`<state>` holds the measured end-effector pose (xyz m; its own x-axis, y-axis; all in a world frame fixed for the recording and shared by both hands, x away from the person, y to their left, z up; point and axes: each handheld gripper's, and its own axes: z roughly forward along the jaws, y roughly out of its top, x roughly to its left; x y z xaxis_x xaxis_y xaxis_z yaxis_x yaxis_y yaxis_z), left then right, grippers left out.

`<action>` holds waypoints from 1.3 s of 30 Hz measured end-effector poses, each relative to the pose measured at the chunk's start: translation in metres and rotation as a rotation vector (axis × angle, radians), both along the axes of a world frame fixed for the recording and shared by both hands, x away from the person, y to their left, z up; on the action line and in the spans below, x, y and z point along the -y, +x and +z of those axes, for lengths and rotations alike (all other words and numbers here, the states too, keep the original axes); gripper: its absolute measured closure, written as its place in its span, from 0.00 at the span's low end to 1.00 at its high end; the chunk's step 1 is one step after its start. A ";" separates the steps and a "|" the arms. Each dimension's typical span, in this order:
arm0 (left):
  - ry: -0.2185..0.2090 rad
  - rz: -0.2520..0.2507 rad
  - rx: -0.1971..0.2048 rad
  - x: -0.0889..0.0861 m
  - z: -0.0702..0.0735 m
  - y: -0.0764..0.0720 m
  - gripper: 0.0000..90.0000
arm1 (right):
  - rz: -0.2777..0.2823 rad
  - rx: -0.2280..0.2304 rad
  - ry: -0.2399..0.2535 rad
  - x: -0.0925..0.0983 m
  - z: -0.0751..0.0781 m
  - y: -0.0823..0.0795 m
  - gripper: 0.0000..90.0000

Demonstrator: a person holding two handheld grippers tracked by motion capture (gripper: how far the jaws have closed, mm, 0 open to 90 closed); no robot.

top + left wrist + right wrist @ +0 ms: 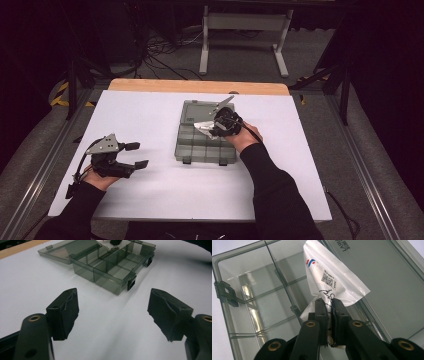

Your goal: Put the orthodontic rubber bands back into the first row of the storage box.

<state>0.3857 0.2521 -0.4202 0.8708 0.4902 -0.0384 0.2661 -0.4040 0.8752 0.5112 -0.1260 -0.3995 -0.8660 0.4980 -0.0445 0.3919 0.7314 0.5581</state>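
White sheeting covers the worktop (150,190), with dark floor and a metal stand beyond it. At the centre of things is a small white pouch (329,280), printed with a code square and a red-and-blue mark, pinched by its lower edge in the right claw (330,305), whose jaws are pressed nearly together on the film. It hangs over the inner compartments of the open organiser box (192,145), close to the hinge line where the lid (384,282) lies flat.

The pouch looks light and limp: thin glossy film that creases and flops rather than holding shape, probably slippery between hard pads, though the tape-wrapped jaw faces should help. A grip on the sealed edge, as now, seems the safest hold, since the middle would only buckle. It is unlikely to break, but could snag on the thin dividers on its way down into a cell.

The box itself is stiff smoky plastic, light enough to slide if nudged.

Well apart, near the worktop's left front, the left claw (112,312) rests with jaws spread wide and nothing between them.
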 end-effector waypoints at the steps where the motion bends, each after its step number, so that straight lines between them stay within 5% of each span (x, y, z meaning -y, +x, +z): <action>1: -0.001 0.000 -0.004 0.000 0.000 0.000 0.28 | 0.001 -0.002 -0.002 0.000 0.000 0.000 0.94; 39: 0.005 -0.002 0.007 0.000 0.000 0.001 0.28 | -0.019 -0.080 -0.062 -0.003 -0.027 0.006 0.93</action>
